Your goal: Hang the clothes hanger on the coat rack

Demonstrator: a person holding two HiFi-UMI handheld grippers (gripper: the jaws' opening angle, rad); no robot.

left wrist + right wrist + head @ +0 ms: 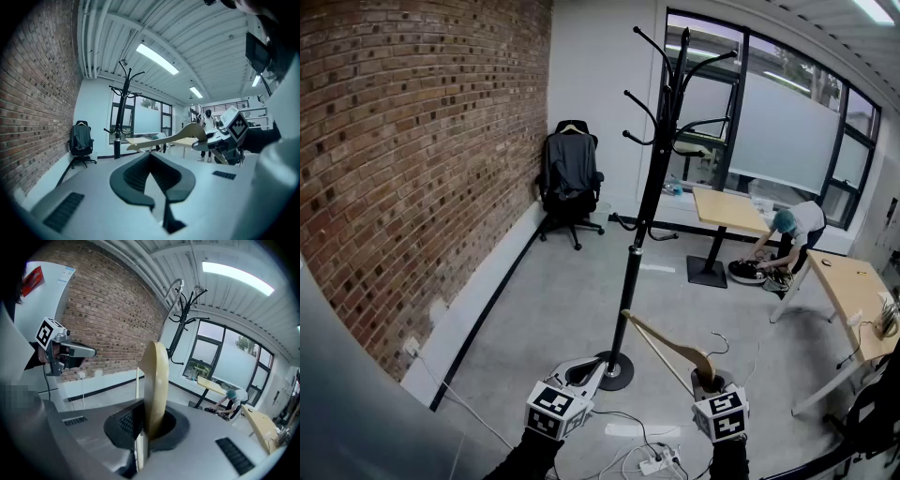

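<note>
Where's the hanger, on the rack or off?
Off: the right gripper is shut on the hanger, held low, apart from the coat rack.

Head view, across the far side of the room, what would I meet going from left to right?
Brick wall → chair → coat rack → desk → person

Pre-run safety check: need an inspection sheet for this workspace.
Surface: grey floor.
Job's things: wooden clothes hanger in right claw, not yet on coat rack; pegs look bare.
Clutter: dark items by crouching person, unclear.
Grippers: left claw shut, empty; right claw shut on the hanger.
Cables: power strip and loose cables on the floor below the claws.
Surroundings: brick wall, office chair, desks, windows.
</note>
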